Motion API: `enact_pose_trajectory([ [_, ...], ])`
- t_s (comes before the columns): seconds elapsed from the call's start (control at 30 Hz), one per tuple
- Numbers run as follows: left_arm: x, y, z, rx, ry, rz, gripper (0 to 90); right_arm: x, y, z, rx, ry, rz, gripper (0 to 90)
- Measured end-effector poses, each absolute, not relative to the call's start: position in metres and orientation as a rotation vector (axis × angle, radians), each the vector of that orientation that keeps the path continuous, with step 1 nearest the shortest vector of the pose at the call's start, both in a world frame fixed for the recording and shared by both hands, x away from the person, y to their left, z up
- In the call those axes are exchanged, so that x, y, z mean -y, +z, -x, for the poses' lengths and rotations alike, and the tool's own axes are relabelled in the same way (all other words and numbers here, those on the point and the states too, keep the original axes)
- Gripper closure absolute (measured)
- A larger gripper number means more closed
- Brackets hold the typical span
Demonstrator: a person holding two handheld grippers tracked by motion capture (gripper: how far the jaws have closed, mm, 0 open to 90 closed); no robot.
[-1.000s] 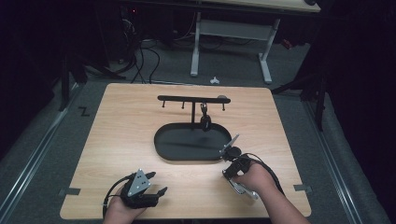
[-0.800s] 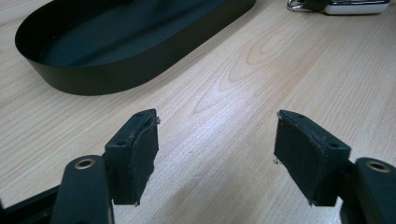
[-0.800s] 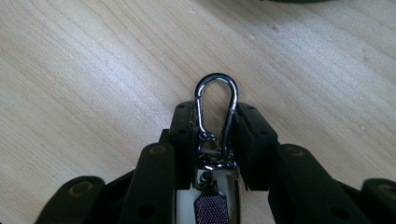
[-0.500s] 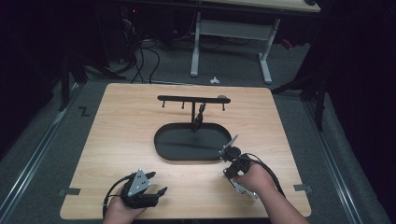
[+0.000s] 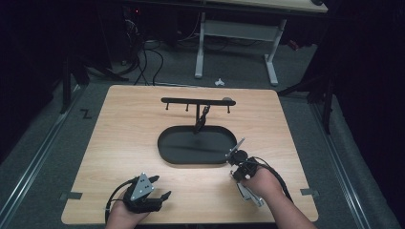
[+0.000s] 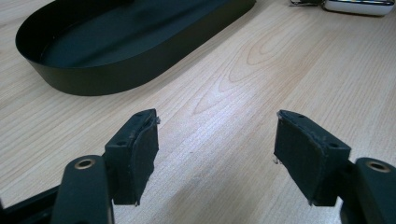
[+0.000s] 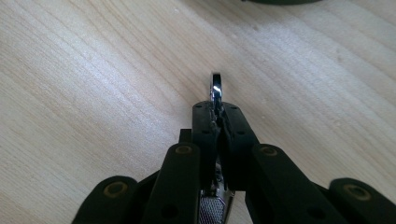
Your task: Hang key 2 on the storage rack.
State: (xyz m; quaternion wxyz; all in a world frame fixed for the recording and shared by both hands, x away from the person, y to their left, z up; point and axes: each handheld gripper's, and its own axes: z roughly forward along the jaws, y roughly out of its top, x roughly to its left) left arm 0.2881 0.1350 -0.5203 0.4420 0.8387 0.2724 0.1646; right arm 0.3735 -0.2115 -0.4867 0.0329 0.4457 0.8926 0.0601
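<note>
1. The right gripper [image 7: 216, 109] has just been closing and now pinches a thin shiny metal piece [image 7: 215, 87], whose rounded end pokes out beyond the pads toward 12 o'clock, just above the wooden table [image 5: 124, 143].
2. In the high view, it sits at the 4 o'clock edge of the black oval tray [image 5: 176, 160].
3. The left gripper [image 6: 215, 154] rests at 7 o'clock, jaws spread, nothing between them.
4. A black hook rack [image 5: 198, 101] stands at the tray's 12 o'clock.
</note>
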Motion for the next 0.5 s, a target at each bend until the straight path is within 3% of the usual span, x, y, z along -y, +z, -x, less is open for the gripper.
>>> enact_pose_trajectory([
  [0.5, -0.1348, -0.5199, -0.2877, -0.674, 0.406, -2.080, 31.0, 0.2154, -0.4889, -0.3781, -2.779, 0.211, -1.447, 82.9],
])
